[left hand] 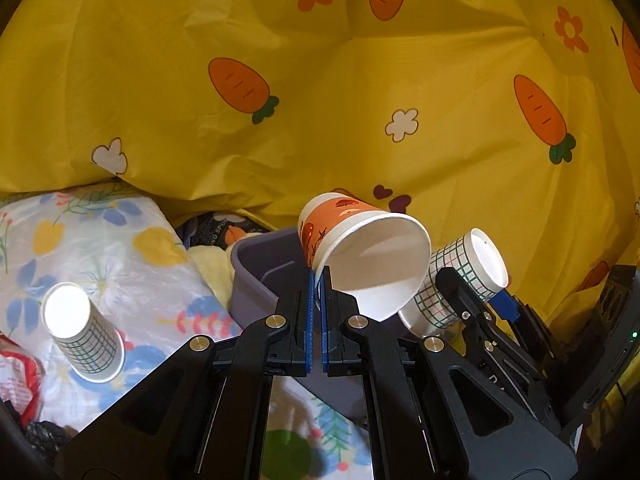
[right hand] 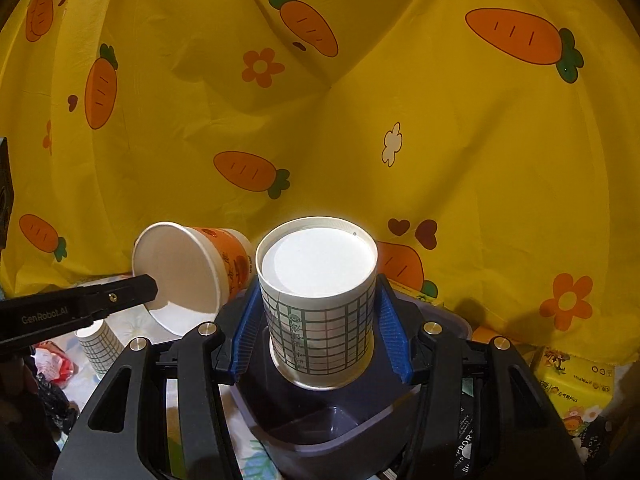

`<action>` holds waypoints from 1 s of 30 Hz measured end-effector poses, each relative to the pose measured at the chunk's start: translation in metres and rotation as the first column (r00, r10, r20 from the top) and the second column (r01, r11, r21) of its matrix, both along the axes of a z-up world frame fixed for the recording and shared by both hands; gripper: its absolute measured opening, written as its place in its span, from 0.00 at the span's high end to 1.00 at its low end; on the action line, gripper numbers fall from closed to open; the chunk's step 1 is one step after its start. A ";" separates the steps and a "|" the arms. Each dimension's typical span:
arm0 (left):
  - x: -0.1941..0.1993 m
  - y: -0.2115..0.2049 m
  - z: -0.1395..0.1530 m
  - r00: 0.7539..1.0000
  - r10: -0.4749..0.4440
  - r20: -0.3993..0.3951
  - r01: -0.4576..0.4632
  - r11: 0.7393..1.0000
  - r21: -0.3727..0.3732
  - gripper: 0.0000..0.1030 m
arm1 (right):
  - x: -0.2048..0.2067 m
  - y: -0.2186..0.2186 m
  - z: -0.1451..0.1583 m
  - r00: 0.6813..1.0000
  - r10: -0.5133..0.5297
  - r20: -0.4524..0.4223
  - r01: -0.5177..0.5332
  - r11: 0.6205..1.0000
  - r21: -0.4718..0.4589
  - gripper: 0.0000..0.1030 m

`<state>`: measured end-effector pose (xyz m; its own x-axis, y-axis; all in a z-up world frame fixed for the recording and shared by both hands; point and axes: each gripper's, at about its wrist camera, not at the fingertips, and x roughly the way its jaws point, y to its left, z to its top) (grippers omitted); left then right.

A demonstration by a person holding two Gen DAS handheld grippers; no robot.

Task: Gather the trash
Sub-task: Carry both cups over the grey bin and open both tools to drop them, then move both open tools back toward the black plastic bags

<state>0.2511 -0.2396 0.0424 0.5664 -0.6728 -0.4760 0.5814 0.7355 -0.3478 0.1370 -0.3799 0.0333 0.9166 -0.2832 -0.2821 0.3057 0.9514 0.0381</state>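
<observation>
My left gripper [left hand: 318,280] is shut on the rim of an orange paper cup [left hand: 352,240], tilted with its white mouth toward the camera, above a grey-purple bin [left hand: 256,276]. The cup also shows in the right wrist view [right hand: 192,272]. My right gripper [right hand: 316,316] is shut on a green-checked paper cup [right hand: 320,312], held bottom up over the bin [right hand: 328,432]; the same cup shows in the left wrist view [left hand: 460,276]. A second checked cup [left hand: 86,332] stands upside down on the floral cloth at left, also in the right wrist view [right hand: 100,346].
A yellow carrot-print cloth [left hand: 320,100] hangs behind everything. A floral tablecloth [left hand: 120,248] covers the surface. A red-and-white wrapper [left hand: 16,380] and black plastic [left hand: 44,436] lie at far left. A yellow tissue pack [right hand: 576,384] sits at right.
</observation>
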 end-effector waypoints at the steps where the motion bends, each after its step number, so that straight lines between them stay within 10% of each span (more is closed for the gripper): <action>1: 0.004 -0.004 -0.005 1.000 -0.006 -0.014 0.006 1.000 0.000 0.98 | 0.003 -0.002 -0.002 1.000 -0.007 -0.009 0.007 1.000 0.001 0.48; 20: 0.033 -0.023 -0.042 0.987 -0.052 -0.150 0.049 0.998 -0.028 0.97 | 0.030 -0.016 -0.042 0.991 -0.012 -0.137 0.015 1.000 0.020 0.46; 30: 0.012 0.015 -0.023 0.994 0.093 -0.052 -0.093 0.996 0.004 0.17 | 0.023 -0.016 -0.041 0.989 -0.027 -0.143 0.030 0.999 0.022 0.31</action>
